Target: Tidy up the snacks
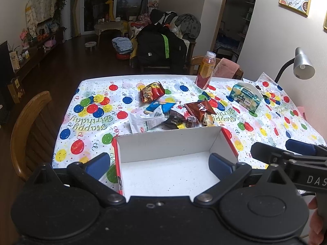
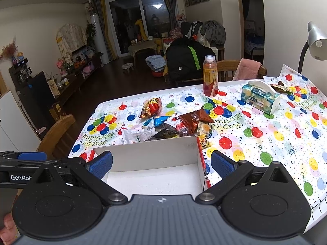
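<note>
A white cardboard box (image 1: 169, 143) with red outer sides sits open and empty at the near table edge, also in the right wrist view as the box (image 2: 151, 155). Just beyond it lies a heap of snack packets (image 1: 175, 114), among them a red-orange bag (image 1: 152, 91), a blue packet (image 1: 159, 107), a white pouch (image 1: 146, 122) and a brown packet (image 1: 199, 107). The same snack heap (image 2: 175, 122) shows from the right. My left gripper (image 1: 161, 166) hovers open over the box, holding nothing. My right gripper (image 2: 161, 164) is open and empty above the box's right wall.
A juice bottle (image 1: 205, 70) stands at the far edge, a tissue pack (image 1: 246, 97) to its right. A desk lamp (image 1: 302, 64) leans over the right side. Wooden chairs stand at the left (image 1: 28, 130) and behind the table. The tablecloth (image 2: 265, 134) is bare on the right.
</note>
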`<state>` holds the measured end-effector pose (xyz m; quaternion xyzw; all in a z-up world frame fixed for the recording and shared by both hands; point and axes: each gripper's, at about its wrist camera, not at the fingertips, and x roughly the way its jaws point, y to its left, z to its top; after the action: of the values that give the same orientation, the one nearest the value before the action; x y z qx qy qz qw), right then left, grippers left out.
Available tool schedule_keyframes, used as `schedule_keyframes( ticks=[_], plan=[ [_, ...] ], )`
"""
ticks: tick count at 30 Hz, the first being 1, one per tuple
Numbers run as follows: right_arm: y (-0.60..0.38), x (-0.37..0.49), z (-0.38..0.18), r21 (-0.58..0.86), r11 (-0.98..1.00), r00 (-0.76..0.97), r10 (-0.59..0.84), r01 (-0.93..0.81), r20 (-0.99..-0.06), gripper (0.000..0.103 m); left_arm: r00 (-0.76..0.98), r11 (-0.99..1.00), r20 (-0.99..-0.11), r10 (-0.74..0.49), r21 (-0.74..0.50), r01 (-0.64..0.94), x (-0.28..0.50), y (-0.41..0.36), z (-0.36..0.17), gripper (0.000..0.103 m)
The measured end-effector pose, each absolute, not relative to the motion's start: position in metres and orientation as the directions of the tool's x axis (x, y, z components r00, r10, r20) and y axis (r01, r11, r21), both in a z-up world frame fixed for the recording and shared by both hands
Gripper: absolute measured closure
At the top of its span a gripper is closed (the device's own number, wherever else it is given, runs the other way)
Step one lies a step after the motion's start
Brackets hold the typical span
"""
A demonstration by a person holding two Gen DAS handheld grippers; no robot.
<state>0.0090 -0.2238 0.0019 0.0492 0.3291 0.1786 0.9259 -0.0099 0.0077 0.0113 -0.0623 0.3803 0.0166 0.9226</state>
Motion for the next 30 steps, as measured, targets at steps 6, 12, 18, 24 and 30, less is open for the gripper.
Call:
schedule_keyframes(
  ticks=[6,12,18,24,30],
  plan=[
    [-0.2242,0.0091,0.0014,0.210,0.930,0.719,0.366,-0.301,-0.591,0.000,0.710,0.991,-0.704,-0.019,-0.105,-0.078,-0.0100,0.0076,0.0114,0.001],
    [-0.2233,0.0087,0.0021,0.209,0.931,0.719,0.364,-0.299,-0.592,0.000,0.709,0.992,-0.705,-0.020,-0.105,-0.077,-0.0106,0.0085,0.0110,0.001],
    [-0.2179,0.0088,0.0012,0.192,0.937,0.721,0.348,-0.293,-0.599,0.000,0.709,0.992,-0.705,-0.021,-0.105,-0.075,-0.0110,0.0084,0.0118,0.001],
    [-0.2160,0.0069,0.0013,0.193,0.942,0.727,0.335,-0.276,-0.599,0.000,0.709,0.991,-0.705,-0.021,-0.106,-0.077,-0.0107,0.0076,0.0113,0.001],
    [-0.2154,0.0061,0.0009,0.186,0.947,0.731,0.320,-0.262,-0.602,0.000,0.710,0.991,-0.704,-0.018,-0.105,-0.080,-0.0107,0.0074,0.0113,0.001]
  ],
)
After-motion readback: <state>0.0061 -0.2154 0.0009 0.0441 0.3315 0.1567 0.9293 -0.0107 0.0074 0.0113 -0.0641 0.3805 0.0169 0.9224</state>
